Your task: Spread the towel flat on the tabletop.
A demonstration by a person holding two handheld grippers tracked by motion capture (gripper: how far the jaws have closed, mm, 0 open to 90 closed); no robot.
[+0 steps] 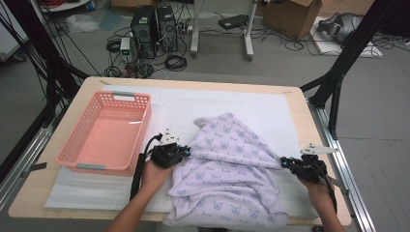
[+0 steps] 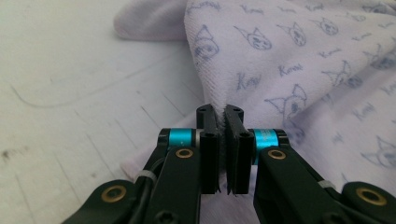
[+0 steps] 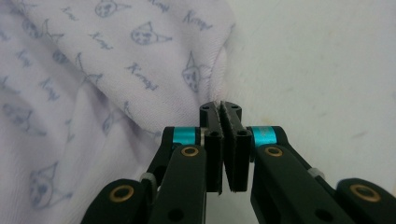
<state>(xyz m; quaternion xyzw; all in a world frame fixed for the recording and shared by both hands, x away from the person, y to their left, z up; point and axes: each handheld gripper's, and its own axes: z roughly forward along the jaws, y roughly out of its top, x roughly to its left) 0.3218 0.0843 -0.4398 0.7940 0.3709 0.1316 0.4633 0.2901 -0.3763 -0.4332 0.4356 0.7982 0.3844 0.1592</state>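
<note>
cloth [image 1: 232, 164] edges pinched inside both tools, near hem cut off

A robotics or data-recording lab: light wooden counter [image 1: 300, 104] framed by black metal rig struts [image 1: 345, 58], two black tower computers [image 1: 153, 24] on the grey concrete floor [image 1: 377, 121] amid tangled black cables [image 1: 174, 62], brown cardboard box [image 1: 290, 17] behind, aluminium rails [image 1: 345, 169] alongside.
</note>
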